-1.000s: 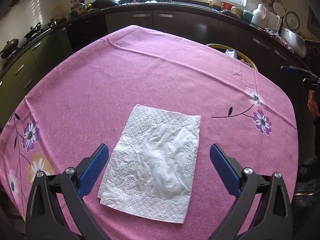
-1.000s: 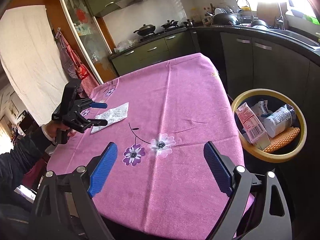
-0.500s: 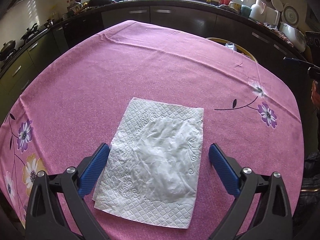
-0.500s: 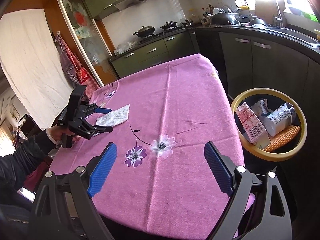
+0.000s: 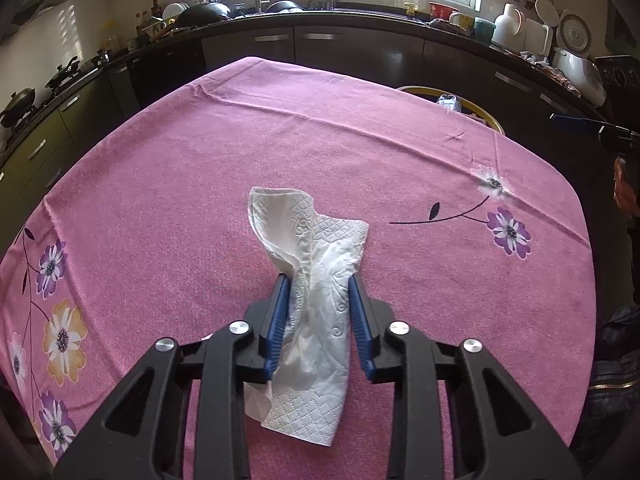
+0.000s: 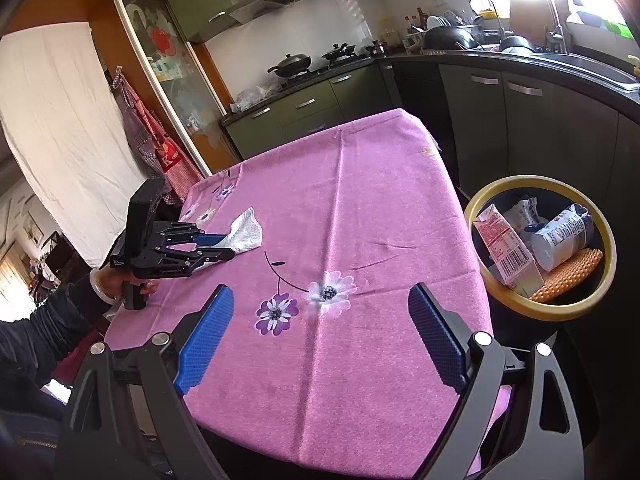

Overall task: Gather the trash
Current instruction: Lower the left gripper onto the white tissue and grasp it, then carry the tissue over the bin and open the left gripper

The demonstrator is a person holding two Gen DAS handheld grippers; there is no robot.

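A white embossed paper napkin (image 5: 316,276) is bunched between the blue pads of my left gripper (image 5: 318,280), which is shut on it over the pink flowered tablecloth (image 5: 200,184). The napkin's far end sticks up and its near end hangs below the jaws. In the right wrist view the left gripper (image 6: 228,246) holds the napkin (image 6: 246,232) at the table's left side. My right gripper (image 6: 320,308) is open and empty over the table's near edge. A yellow-rimmed trash bin (image 6: 592,300) stands on the floor to the right of the table.
The bin holds a milk carton (image 6: 504,250), a white can (image 6: 562,236) and an orange mesh piece (image 6: 568,276). Its rim also shows past the table's far right edge in the left wrist view (image 5: 424,90). Dark kitchen cabinets (image 5: 352,48) run along the far sides.
My left gripper has closed on the napkin, which lay flat between open jaws before and is now crumpled and pinched. The right gripper has stayed in place.
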